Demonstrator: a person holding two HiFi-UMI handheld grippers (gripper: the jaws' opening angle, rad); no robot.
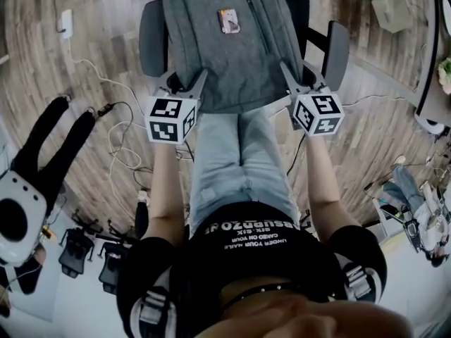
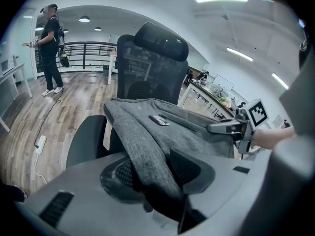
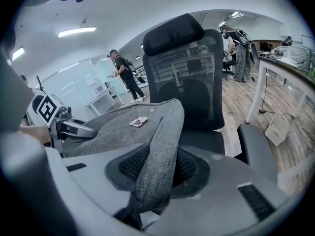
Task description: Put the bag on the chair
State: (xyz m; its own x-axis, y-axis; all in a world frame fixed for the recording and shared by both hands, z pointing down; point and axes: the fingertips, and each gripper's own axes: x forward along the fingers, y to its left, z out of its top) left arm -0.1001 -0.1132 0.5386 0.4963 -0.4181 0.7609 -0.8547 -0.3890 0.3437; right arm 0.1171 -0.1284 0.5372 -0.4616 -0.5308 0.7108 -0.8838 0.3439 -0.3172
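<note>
A grey backpack [image 1: 232, 48] hangs flat over the seat of a black office chair [image 1: 151, 37], a small tag [image 1: 228, 20] on its upper face. My left gripper [image 1: 184, 86] is shut on the bag's near left edge and my right gripper [image 1: 299, 83] on its near right edge. In the left gripper view the grey fabric [image 2: 147, 132] runs between my left gripper's [image 2: 147, 181] jaws, with the chair's backrest [image 2: 147, 73] behind. The right gripper view shows the bag [image 3: 123, 127] pinched in my right gripper [image 3: 157, 166]. Whether the bag rests on the seat I cannot tell.
Armrests [image 1: 337, 48] flank the seat on both sides. Cables [image 1: 120, 129] and a power strip [image 1: 65, 21] lie on the wooden floor at left. A white desk [image 3: 280, 73] stands right of the chair. People stand in the background [image 2: 49, 48].
</note>
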